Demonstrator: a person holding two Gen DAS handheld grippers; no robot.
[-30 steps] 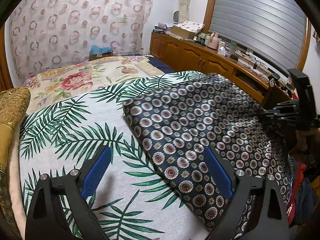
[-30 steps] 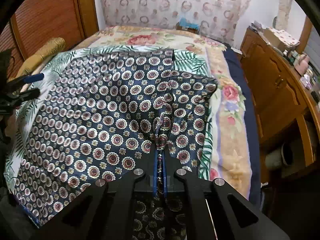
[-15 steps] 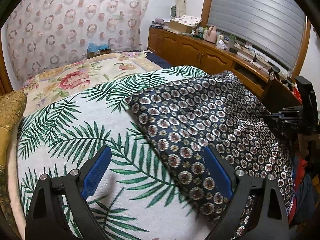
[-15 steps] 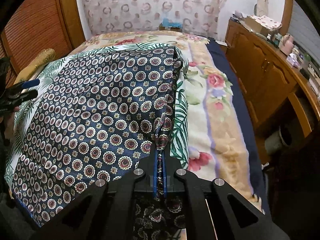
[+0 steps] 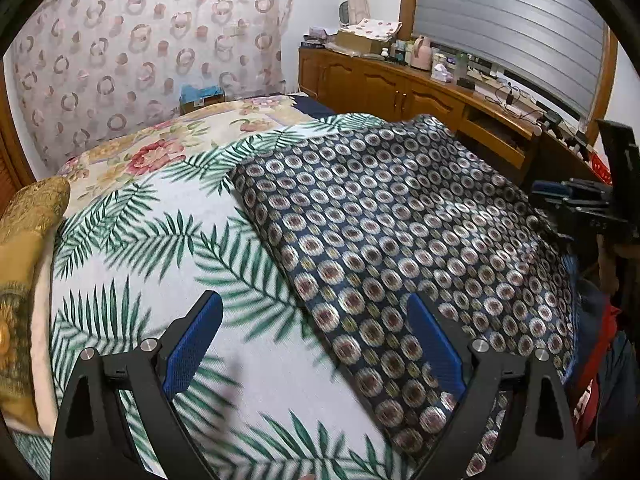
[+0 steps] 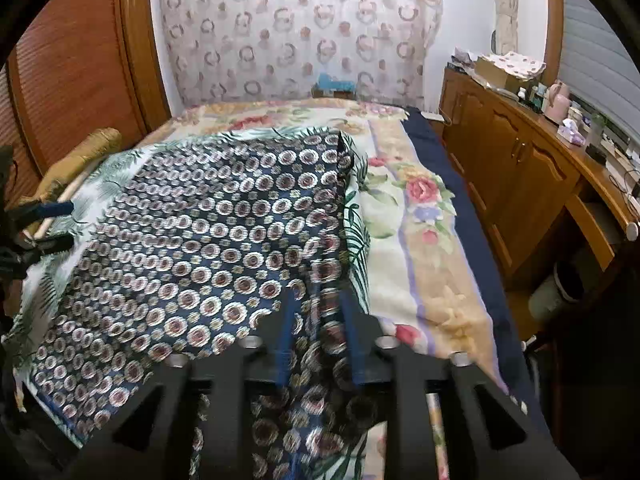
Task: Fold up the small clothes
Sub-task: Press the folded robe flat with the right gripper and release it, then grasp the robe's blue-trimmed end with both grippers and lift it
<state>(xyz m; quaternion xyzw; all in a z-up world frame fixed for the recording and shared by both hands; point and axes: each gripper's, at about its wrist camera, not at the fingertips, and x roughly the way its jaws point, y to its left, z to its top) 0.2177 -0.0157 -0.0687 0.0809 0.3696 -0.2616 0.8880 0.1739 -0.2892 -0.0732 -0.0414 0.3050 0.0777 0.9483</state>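
Note:
A navy garment with round flower medallions lies spread over a palm-leaf sheet on the bed; it also shows in the right wrist view. My left gripper is open and empty, one blue finger over the sheet, the other over the garment's near edge. My right gripper has its blue jaws parted a little, with a fold of the garment lying loose between them. The right gripper also appears in the left wrist view at the garment's far side.
A floral bedspread covers the bed. A gold bolster lies at the left. Wooden cabinets with clutter on top line the right side. A patterned curtain hangs behind. A wooden wardrobe stands at the left.
My right gripper was shut on the garment's edge and pulled it back; now its jaws have parted and the cloth hangs loose. My left gripper stayed open and shifted slightly over the sheet.

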